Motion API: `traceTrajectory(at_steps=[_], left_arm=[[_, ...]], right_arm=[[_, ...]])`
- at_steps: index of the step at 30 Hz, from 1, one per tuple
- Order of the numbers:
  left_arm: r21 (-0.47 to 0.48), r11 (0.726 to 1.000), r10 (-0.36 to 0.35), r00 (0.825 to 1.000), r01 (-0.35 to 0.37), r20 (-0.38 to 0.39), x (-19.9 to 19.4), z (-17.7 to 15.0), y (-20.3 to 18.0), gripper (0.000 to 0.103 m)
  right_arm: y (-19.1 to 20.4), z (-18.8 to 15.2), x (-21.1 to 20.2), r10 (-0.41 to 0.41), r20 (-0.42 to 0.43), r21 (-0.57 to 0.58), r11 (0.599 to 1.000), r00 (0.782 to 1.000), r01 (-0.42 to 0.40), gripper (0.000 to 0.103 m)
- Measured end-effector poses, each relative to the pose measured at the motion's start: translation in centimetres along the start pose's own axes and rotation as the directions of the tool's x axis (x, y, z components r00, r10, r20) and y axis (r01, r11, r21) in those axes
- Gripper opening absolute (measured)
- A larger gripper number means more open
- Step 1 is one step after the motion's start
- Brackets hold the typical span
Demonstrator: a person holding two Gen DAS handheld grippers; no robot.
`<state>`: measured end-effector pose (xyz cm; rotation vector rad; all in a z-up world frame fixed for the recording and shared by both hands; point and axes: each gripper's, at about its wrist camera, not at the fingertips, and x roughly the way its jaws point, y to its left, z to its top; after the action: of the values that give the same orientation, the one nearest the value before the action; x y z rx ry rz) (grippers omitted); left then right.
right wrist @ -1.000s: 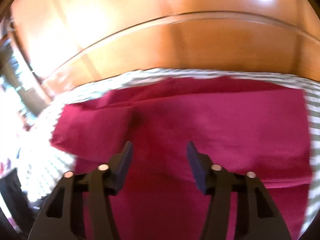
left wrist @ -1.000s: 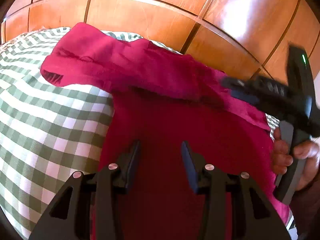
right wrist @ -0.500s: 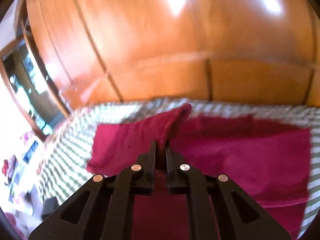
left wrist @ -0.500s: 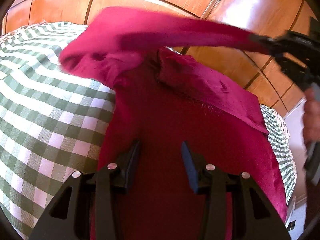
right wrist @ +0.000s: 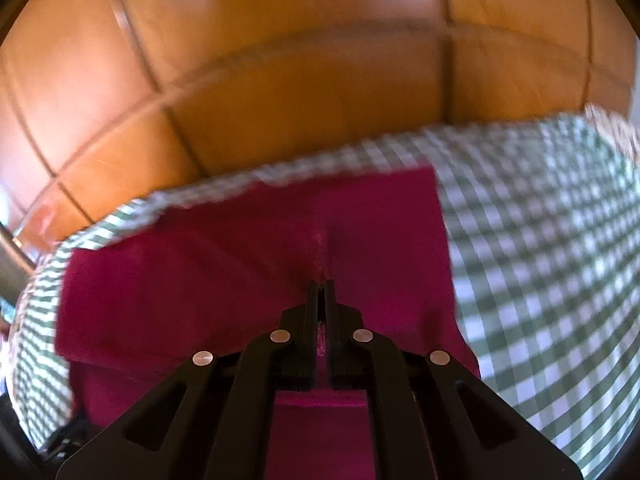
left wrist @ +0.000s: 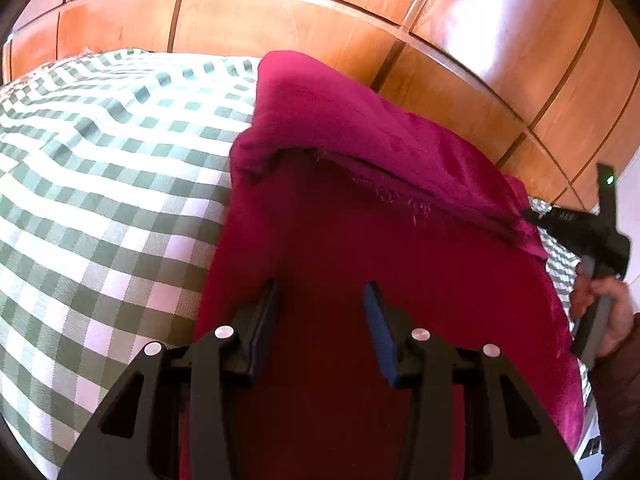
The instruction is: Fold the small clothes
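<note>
Both grippers are black plastic: the left gripper [left wrist: 320,304] has 4 silver screws, the right gripper [right wrist: 319,288] likewise, and a green light.

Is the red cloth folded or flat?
Partly folded. One flap of the red cloth lies doubled over the rest, its frayed edge on top, and the right gripper pinches it.

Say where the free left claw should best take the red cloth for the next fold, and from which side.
Probably the near left edge of the red cloth, where it lies flat on the checked cover. Come in from the left, low over the cover, so one finger can slip under that straight edge. The left claw hangs open above the middle, where there is nothing to pinch. The right claw already pinches the folded flap.
</note>
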<state>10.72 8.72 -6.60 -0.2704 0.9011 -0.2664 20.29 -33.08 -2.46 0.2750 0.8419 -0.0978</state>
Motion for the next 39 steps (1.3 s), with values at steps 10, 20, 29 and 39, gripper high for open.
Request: traceTrajectory(at_steps=[10, 20, 29, 39], left_arm=[[-0.087, 0.996, -0.026, 0.999, 0.028, 0.019, -2.3, 4.3, 2.4, 0.061], [-0.308, 0.940, -0.144, 0.989, 0.143, 0.018, 3.0, 13.9, 7.4, 0.066], [-0.320, 0.929, -0.211, 0.976, 0.183, -0.056, 9.7, 17.4, 5.2, 0.018], [0.124, 0.948, 0.294, 0.956, -0.293, 0.008, 11.4, 16.4, -1.3, 0.017]], right_arm=[[-1.9, -1.2, -0.5, -0.035, 0.018, 0.009, 0.999, 0.999, 0.035, 0.002], [-2.0, -1.4, 0.3, -0.039, 0.023, -0.003, 0.999, 0.999, 0.039, 0.002], [-2.1, -1.4, 0.5, -0.031, 0.019, -0.007, 1.000, 0.999, 0.031, 0.002], [-1.3, -2.0, 0.8, -0.122, 0.025, -0.080, 0.989, 0.992, 0.124, 0.001]])
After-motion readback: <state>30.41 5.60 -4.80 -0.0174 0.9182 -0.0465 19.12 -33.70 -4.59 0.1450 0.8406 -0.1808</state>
